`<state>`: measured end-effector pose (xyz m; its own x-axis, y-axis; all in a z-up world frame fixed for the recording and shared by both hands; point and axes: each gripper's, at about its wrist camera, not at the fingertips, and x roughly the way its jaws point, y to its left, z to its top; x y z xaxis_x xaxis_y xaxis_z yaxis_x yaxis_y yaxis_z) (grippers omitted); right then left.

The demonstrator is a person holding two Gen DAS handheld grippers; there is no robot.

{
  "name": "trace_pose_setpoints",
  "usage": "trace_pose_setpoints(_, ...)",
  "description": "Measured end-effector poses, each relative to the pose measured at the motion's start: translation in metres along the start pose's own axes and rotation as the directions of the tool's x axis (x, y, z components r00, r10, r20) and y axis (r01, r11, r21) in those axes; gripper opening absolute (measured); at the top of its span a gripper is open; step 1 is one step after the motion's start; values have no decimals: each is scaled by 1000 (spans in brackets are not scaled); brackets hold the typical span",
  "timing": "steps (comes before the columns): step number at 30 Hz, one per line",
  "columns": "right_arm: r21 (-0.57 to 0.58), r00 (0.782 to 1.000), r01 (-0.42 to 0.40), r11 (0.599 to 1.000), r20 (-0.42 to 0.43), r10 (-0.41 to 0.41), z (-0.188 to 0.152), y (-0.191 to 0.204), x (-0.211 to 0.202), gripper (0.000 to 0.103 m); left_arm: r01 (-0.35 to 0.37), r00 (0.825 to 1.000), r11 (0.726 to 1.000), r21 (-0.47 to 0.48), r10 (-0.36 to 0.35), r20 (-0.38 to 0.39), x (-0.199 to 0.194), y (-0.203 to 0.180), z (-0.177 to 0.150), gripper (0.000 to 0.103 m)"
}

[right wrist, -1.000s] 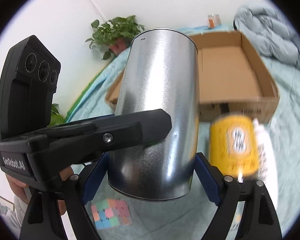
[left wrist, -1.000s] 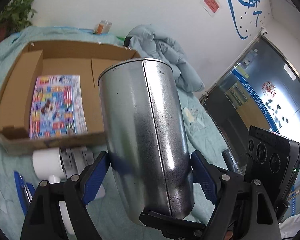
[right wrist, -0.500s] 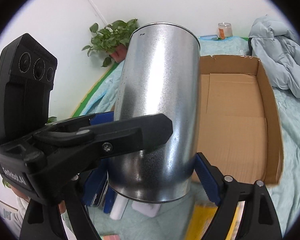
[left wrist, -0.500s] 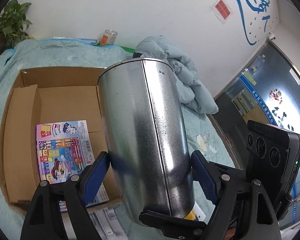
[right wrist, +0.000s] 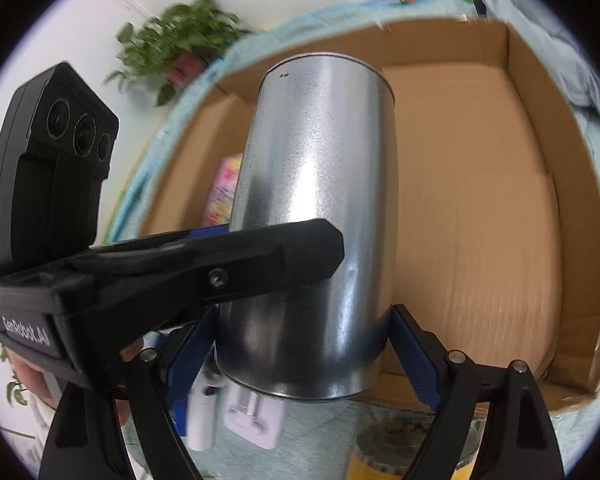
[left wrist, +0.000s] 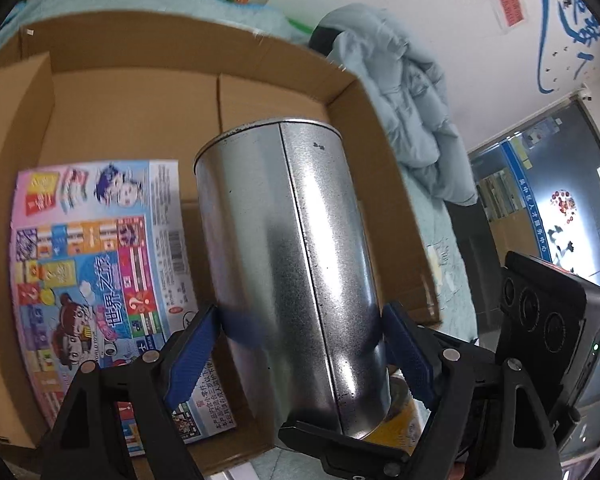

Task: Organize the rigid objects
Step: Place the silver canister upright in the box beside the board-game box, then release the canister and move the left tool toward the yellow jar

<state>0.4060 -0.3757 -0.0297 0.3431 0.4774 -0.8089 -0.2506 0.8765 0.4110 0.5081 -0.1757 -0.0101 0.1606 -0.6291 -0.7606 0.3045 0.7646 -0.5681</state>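
1. The tin (left wrist: 296, 272) is over the box (left wrist: 132, 96), beside the colourful packet (left wrist: 96, 280) lying in it.
2. Both grippers have it: the left gripper (left wrist: 300, 340) and the right gripper (right wrist: 300, 344) each have their jaws closed on its lower sides, blue pads pressed to metal.
3. Best lowered level onto bare cardboard, clear of the packet, with both pairs of jaws releasing together.
4. Its long axis runs away from both cameras, closed end pointing away and tilted slightly.
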Motion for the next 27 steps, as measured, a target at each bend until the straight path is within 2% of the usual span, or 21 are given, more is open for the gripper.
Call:
trace_pose_setpoints(5,35,998,43,998,-55,-41,-5,-9,22,86,-61,998,998,19,62,-29,16,4,-1,78)
trace_pose_setpoints(7,14,996,79,997,-53,-78,-8,-6,26,86,-71,997,997,25,71,-24,15,3,-2,78)
trace_pose_setpoints(11,14,993,83,996,-81,-82,-6,-4,26,87,-79,997,997,19,79,-16,9,4,-4,78)
trace_pose_setpoints(17,-24,997,62,998,-36,-63,-2,3,-1,87,-62,998,998,6,62,-16,1,9,-12,79)
trace_pose_setpoints(18,-35,998,64,997,-19,-65,-2,2,-8,85,-60,998,998,4,60,-17,1,9,-12,78)
trace_pose_setpoints(19,-38,998,62,997,-8,-62,0,3,-10,76,-56,998,998,-2,56,-18,0,9,-13,78)
trace_pose_setpoints(20,-39,998,59,998,-3,-59,-1,2,-11,57,-58,998,998,-5,57,-18,0,10,-15,78)
trace_pose_setpoints(24,-16,999,44,999,-3,-45,-2,1,-6,61,-59,998,998,-10,59,-17,0,8,-22,78)
trace_pose_setpoints(27,-9,999,45,999,-9,-45,-4,2,-8,62,-98,995,995,8,98,9,-8,2,-28,77)
